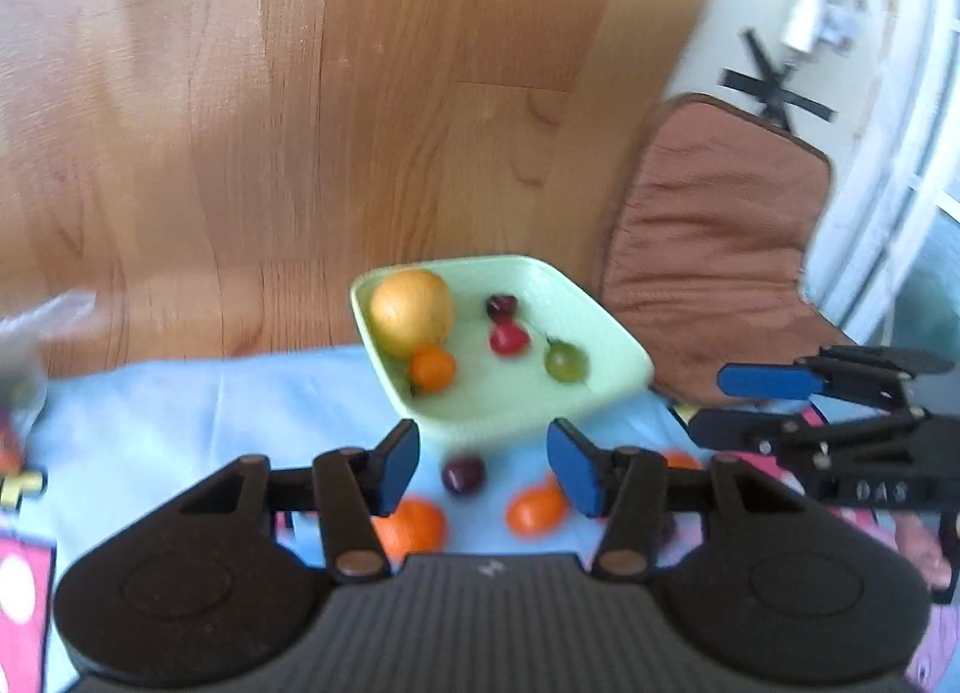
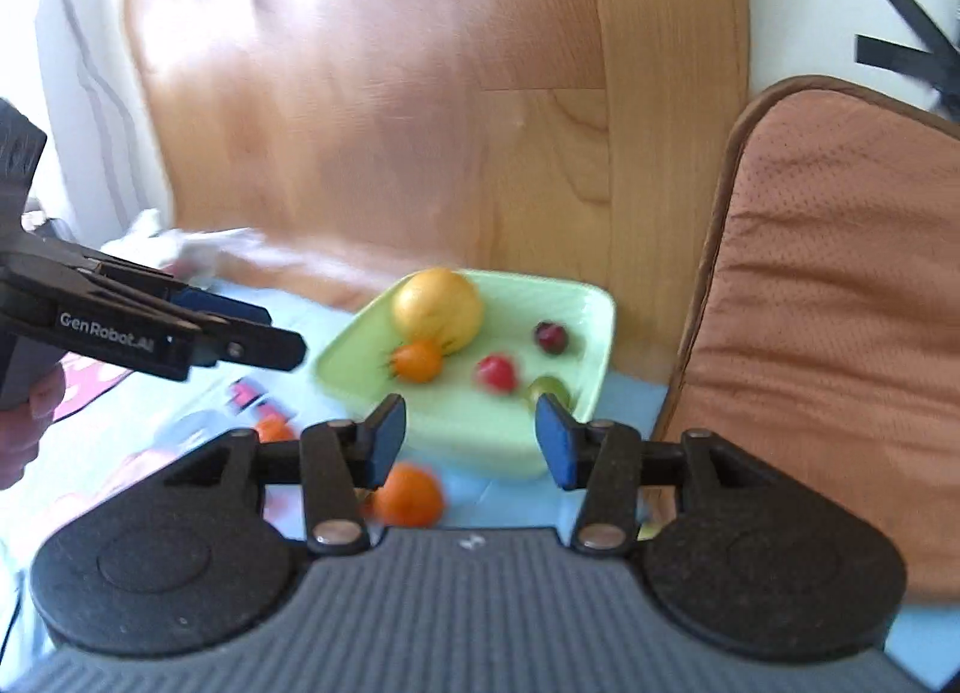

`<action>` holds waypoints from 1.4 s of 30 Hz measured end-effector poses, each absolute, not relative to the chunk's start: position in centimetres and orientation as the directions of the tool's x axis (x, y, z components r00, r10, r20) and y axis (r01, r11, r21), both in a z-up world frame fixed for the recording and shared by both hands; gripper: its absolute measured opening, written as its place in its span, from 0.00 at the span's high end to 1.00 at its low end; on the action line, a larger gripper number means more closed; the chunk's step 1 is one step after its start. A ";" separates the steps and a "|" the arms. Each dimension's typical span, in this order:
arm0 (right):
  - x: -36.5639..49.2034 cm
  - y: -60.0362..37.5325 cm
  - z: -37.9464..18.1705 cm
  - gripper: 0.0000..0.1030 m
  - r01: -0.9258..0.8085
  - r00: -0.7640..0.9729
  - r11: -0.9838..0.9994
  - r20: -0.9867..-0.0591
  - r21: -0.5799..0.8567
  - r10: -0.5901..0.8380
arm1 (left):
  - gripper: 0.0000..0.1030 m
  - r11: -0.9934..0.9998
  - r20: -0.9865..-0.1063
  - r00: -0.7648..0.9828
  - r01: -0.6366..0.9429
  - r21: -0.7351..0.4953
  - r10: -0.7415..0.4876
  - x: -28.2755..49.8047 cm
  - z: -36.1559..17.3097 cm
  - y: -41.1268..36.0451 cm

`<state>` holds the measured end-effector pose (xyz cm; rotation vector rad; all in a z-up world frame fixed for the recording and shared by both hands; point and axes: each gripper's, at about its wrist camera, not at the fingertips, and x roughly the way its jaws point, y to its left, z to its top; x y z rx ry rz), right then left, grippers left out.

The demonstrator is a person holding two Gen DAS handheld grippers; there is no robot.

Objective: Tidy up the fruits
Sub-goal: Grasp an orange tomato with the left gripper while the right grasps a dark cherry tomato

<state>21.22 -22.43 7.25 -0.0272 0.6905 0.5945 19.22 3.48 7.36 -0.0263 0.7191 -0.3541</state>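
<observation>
Low in the left wrist view, the left gripper stands wide open with nothing held, a dark cherry on the blue cloth between its blue pads. Orange fruits lie just beside it. Above, mid-frame, the green dish holds a big yellow fruit, a small orange one, two red ones and a green grape. The right gripper also gapes empty before the dish. A brown cushion fills the right side.
</observation>
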 end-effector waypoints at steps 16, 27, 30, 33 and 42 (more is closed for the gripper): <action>16.1 -22.5 2.1 0.69 -0.513 0.562 0.833 -0.654 0.206 0.507 | 0.62 0.867 -0.617 0.633 0.465 -0.180 -0.468 16.2 1.7 -0.5; 17.6 -22.0 0.5 0.69 -0.524 0.535 0.813 -0.645 0.254 0.546 | 0.71 0.858 -0.629 0.595 0.433 -0.275 -0.501 17.6 -0.6 0.3; 17.6 -21.6 0.8 0.71 -0.528 0.524 0.807 -0.646 0.265 0.555 | 0.71 0.856 -0.621 0.594 0.417 -0.305 -0.511 16.7 0.2 1.4; 16.0 -20.9 2.2 0.71 -0.558 0.531 0.791 -0.625 0.250 0.572 | 0.71 0.868 -0.604 0.629 0.418 -0.266 -0.488 14.2 1.6 2.6; 8.7 -17.4 3.4 0.71 -0.670 0.472 0.709 -0.612 0.219 0.635 | 0.71 0.908 -0.623 0.666 0.363 -0.211 -0.411 6.7 1.6 6.1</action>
